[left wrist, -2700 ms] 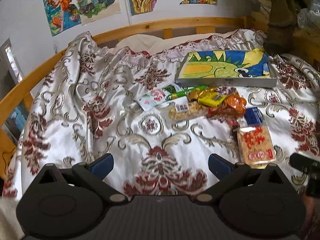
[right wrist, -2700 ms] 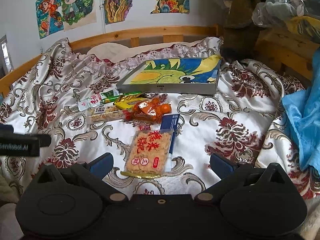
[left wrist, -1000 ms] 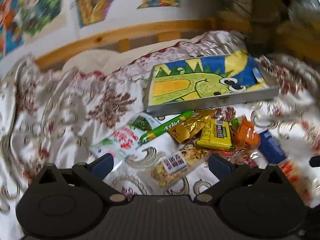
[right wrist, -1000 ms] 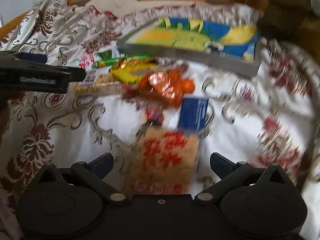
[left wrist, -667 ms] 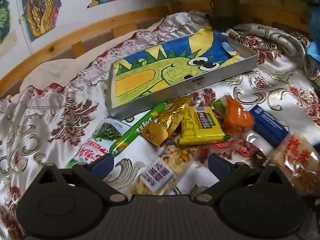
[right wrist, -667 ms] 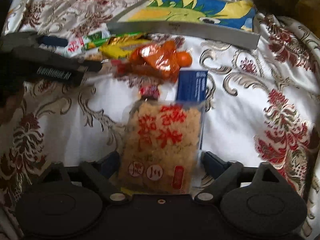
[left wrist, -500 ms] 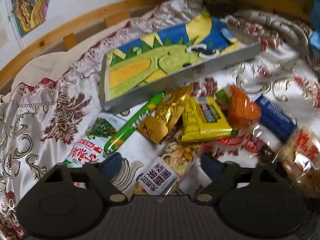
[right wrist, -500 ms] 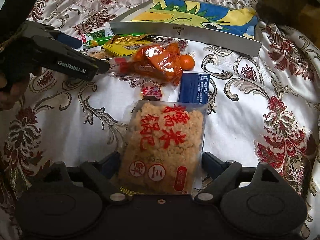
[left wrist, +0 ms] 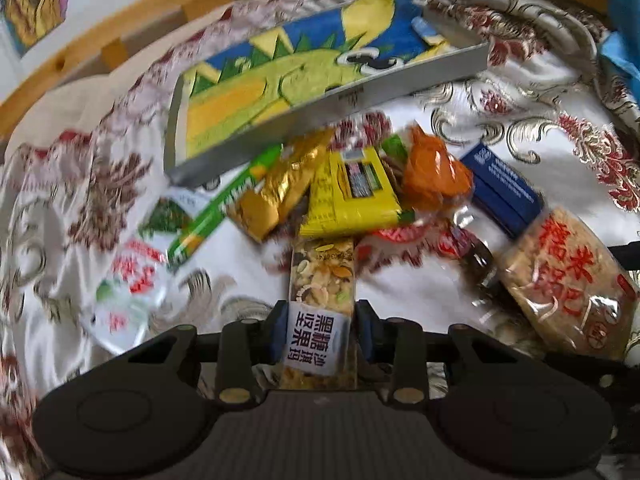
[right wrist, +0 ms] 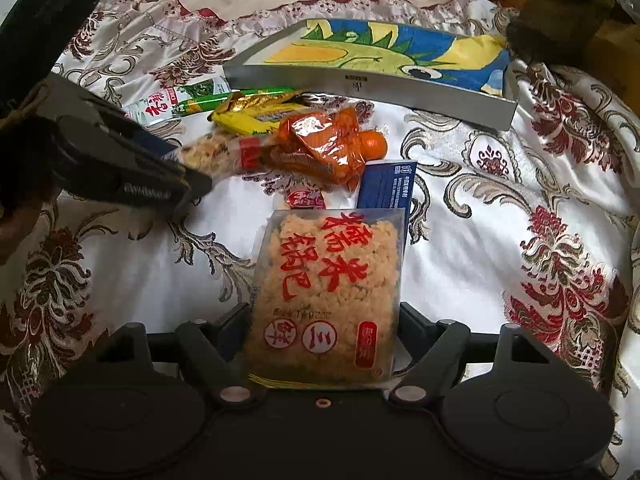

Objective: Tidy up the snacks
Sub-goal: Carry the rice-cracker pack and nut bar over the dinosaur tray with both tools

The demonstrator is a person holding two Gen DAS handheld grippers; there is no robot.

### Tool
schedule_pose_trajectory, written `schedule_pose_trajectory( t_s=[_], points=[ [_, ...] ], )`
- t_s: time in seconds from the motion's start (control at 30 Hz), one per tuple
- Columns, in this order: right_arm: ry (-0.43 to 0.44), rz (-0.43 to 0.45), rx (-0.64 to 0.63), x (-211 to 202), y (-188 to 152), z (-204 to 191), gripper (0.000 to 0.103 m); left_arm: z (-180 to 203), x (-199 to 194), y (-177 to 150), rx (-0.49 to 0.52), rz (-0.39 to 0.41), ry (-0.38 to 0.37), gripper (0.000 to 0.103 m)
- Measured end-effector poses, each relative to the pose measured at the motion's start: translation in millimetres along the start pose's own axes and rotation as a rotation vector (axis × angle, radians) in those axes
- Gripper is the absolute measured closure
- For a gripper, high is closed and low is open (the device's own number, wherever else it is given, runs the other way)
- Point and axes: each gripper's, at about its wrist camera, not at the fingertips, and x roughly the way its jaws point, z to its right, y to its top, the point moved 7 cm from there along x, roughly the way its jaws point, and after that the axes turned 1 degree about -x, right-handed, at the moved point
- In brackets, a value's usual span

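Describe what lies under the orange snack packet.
Under the orange snack packet a clear wrapper with red print shows; an orange ball sits beside it. What lies directly beneath is covered.

Clear nut bar (left wrist: pixel 322 280) lying lengthwise on bedspread; rice-cracker pack (right wrist: pixel 326 296) flat, red lettering up

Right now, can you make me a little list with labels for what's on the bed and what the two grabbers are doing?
Place: patterned bedspread
Box: open grey box, dinosaur picture inside, behind the snacks
Left gripper: jaws closing on nut bar
Right gripper: jaws closing around rice cracker pack
Snack pile: orange pack, yellow pack, gold pack, green stick, blue box
In the box: no snacks yet
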Motion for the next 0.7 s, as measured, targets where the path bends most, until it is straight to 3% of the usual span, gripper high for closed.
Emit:
schedule_pose_trajectory(
  t_s=[0.17, 0.3, 0.33, 0.4, 0.5, 0.57, 0.7],
  points=[
    [0.013, -0.009, -0.032, -2.5, -1.6, -2.8, 0.023, 7.3, -12.9, -12.7, -0.111, -0.072, -0.055, 0.065],
    [-0.016, -0.030, -0.047, 1.1, -5.5, -0.5, 0.008, 3.9, -19.5, -21.3, -0.232, -0.133, -0.079, 0.063],
    [-0.022, -0.026, -0.046, 0.7, -5.6, 0.2, 0.008, 2.9, -20.1, -22.4, -0.253, -0.144, -0.076, 0.060],
    [-0.017, -0.013, -0.043, -1.3, -5.4, 0.7, 0.008, 3.0, -21.4, -23.2, -0.263, -0.140, -0.055, 0.044],
    [-0.022, 0.007, -0.051, -3.8, -4.1, 0.0, 0.010, 4.1, -20.6, -19.0, -0.211, -0.102, 0.028, 0.039],
    [-0.015, 0.020, -0.059, -5.7, -3.8, -1.4, 0.018, 3.7, -18.3, -17.0, -0.207, -0.097, 0.042, 0.039],
    [-0.016, 0.037, -0.092, -7.7, -3.7, -7.2, 0.027, 0.3, -15.7, -19.3, -0.257, -0.115, 0.006, 0.060]
  ],
)
